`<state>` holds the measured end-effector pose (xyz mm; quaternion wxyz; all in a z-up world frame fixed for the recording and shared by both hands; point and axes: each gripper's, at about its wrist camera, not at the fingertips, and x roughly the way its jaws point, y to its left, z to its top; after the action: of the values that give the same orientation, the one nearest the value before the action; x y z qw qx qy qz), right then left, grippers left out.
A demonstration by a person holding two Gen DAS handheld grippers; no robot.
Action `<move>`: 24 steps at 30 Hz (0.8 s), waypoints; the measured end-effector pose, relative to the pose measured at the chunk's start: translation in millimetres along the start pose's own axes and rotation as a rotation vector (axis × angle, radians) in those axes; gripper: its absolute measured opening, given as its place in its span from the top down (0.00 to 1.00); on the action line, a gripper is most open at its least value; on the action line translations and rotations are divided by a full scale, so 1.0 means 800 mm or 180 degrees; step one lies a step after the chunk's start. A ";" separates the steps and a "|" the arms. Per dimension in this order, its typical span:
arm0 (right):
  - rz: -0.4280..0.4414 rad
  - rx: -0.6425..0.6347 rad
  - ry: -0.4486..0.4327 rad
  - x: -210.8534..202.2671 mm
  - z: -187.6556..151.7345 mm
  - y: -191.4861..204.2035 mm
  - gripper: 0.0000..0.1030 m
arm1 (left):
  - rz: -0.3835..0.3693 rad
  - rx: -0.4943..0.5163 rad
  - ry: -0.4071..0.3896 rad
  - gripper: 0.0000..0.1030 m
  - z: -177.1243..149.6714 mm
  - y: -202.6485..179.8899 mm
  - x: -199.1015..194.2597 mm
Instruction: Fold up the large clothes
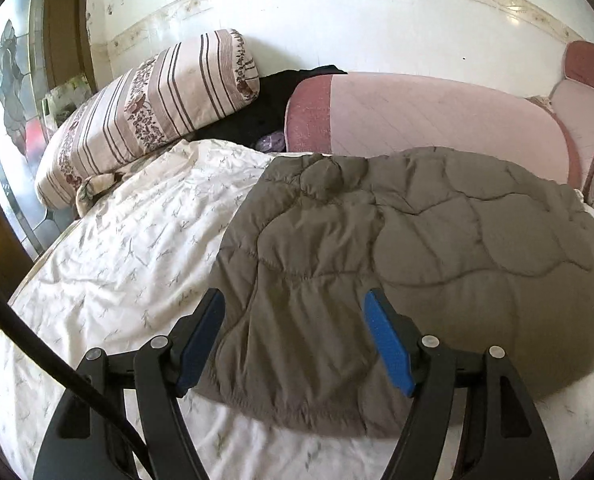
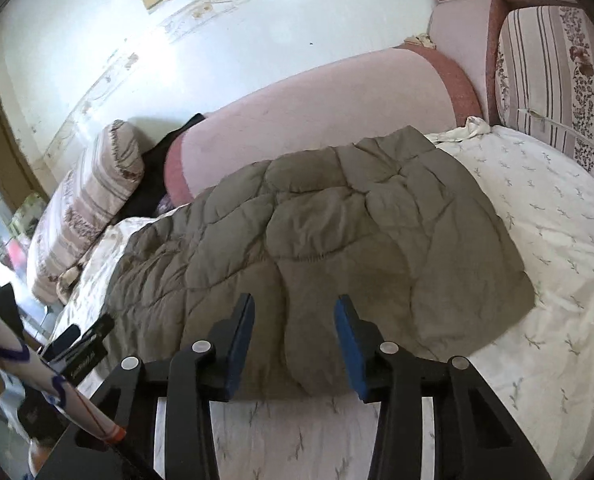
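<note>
Olive quilted jacket (image 1: 377, 240) lies folded on the bed (image 1: 117, 240), centre frame; your left claw (image 1: 293, 320) and right claw (image 2: 295, 320) both gape, holding nothing, clear for regrasping.

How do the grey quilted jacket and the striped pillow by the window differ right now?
The quilted jacket is plain grey-brown; the striped pillow is cream with dark stripes and floral bands. The jacket lies flat mid-bed; the pillow sits plump and tilted at the bed's far corner. Both rest on the white sheet.
</note>
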<state>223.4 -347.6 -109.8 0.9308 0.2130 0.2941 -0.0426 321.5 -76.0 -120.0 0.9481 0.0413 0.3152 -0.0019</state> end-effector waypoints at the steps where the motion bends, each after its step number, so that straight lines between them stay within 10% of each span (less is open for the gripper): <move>1: -0.0047 -0.0050 -0.0017 0.010 0.002 0.003 0.56 | -0.0002 0.0017 0.0043 0.31 -0.001 -0.001 0.011; 17: -0.0328 -0.0341 0.0439 0.110 -0.017 -0.014 0.56 | 0.0212 0.0187 0.0269 0.27 -0.016 -0.025 0.071; 24: 0.0018 -0.0061 0.0281 0.069 0.002 -0.027 0.56 | 0.0039 0.0099 -0.0288 0.28 0.000 -0.031 0.016</move>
<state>265.3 -365.5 -148.2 0.9190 0.2066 0.3347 -0.0278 331.1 -100.8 -129.8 0.9606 0.0578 0.2717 -0.0029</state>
